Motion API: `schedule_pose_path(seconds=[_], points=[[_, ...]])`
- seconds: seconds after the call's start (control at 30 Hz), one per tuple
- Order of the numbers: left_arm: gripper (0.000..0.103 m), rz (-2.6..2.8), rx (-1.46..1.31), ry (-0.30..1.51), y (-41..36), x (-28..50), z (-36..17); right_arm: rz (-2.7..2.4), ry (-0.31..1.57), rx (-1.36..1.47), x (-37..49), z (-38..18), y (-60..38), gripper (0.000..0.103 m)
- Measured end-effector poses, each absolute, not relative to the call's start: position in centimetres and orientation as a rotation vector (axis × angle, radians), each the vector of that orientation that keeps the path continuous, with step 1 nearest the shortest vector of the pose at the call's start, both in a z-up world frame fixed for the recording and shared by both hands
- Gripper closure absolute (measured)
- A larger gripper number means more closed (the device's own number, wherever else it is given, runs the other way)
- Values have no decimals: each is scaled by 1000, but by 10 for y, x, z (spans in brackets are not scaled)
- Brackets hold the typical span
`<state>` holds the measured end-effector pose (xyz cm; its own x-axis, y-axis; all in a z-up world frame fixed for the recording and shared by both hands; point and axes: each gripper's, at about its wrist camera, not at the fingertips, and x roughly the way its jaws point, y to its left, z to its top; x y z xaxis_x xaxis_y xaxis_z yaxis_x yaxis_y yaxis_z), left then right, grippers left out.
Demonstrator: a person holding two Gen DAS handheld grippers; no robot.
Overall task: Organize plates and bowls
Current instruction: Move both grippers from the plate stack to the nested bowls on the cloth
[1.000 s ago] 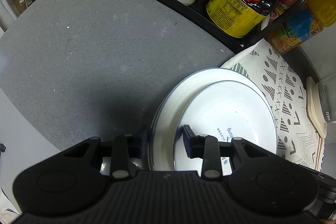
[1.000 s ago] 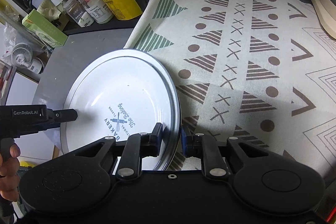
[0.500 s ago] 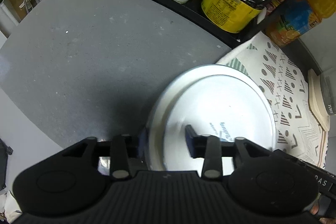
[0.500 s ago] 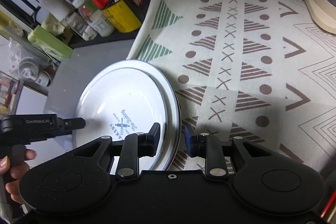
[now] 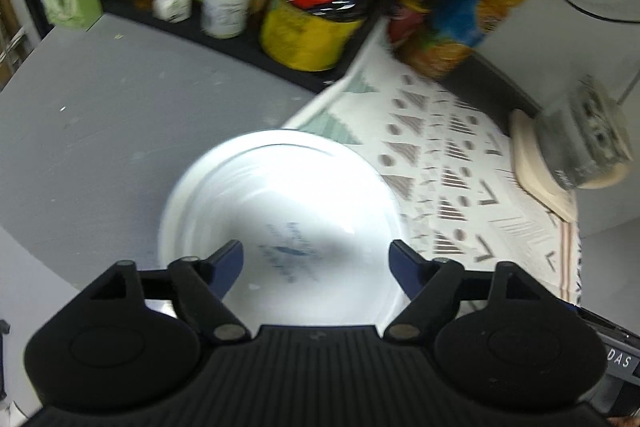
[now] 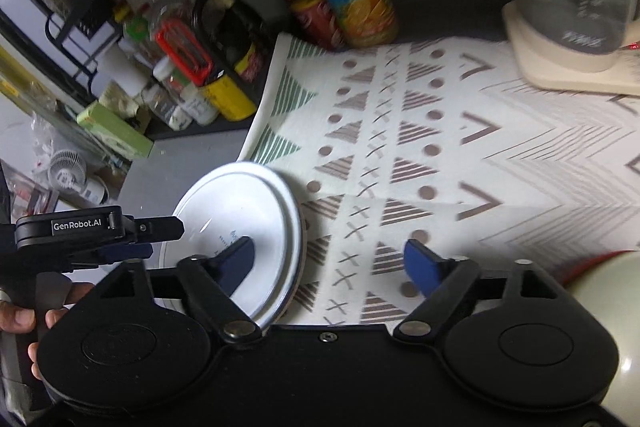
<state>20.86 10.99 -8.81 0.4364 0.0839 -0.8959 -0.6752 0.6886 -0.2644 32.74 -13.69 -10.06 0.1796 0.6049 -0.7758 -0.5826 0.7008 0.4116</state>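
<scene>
Judging by their enamel look, the plates (image 5: 280, 211) are taken as stiff, slick and chip-prone, best pinched at the rim. White, blue-edged, a bakery print inside, they are stacked on the table (image 5: 100, 131) partly over the mat (image 6: 440, 155). Both the left claw (image 5: 316, 259) and right claw (image 6: 330, 261) have just been opened, nothing pinched.

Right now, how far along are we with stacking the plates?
Done: the smaller plate sits stacked on the larger plate, half on the grey counter, half on the patterned cloth. In hand: nothing; the left gripper and right gripper have just been opening, nothing between the jaws. Left: no bowl identifiable in either view, so I can't judge that.
</scene>
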Motion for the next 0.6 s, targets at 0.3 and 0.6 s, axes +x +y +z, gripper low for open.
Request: schedule_pose_path(seconds=[0.3, 0.6], points=[[11, 422, -618, 1002, 49, 235, -73, 796, 1026, 69, 326, -79, -198, 5], [10, 338, -580, 990, -12, 257, -68, 737, 968, 103, 328, -70, -259, 5]])
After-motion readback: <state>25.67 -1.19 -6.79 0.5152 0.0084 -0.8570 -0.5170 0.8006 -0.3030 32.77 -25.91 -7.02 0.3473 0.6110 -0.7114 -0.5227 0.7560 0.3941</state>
